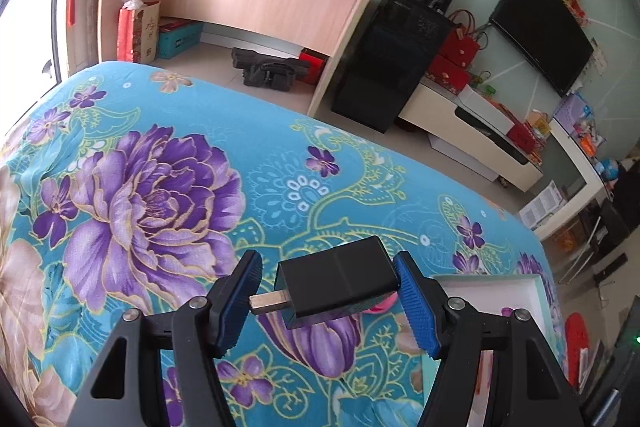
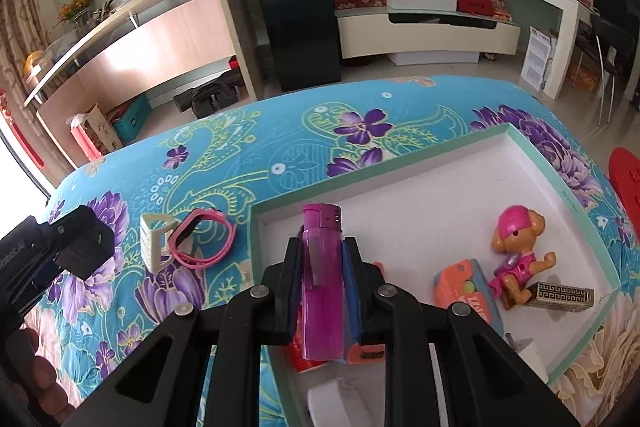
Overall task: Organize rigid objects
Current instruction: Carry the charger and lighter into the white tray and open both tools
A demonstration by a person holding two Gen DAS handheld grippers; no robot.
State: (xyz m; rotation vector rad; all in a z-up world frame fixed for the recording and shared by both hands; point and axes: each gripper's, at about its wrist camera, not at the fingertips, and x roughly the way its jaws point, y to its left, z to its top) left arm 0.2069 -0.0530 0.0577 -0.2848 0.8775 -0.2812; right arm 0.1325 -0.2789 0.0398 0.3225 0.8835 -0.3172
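In the left wrist view, the left gripper (image 1: 328, 303) holds a black charger plug (image 1: 338, 283) lifted above the floral cloth surface (image 1: 160, 187); its metal prong meets one blue pad and its body presses the other, the jaws standing about half open around it. The surface's far edge curves ahead, with bare cloth between it and the gripper. A corner of the white box (image 1: 492, 287) shows toward the right edge.

In the right wrist view, the right gripper (image 2: 322, 267) is clamped tight on a pink lighter (image 2: 322, 291) above the box's near-left corner. Inside the white box (image 2: 440, 187) lie a toy dog (image 2: 516, 251), an orange toy (image 2: 468, 287) with unreadable lettering, and a patterned lighter (image 2: 564, 297), leaving its far half free. Outside its left wall lie a pink band (image 2: 200, 243) and a white clip (image 2: 154, 243).
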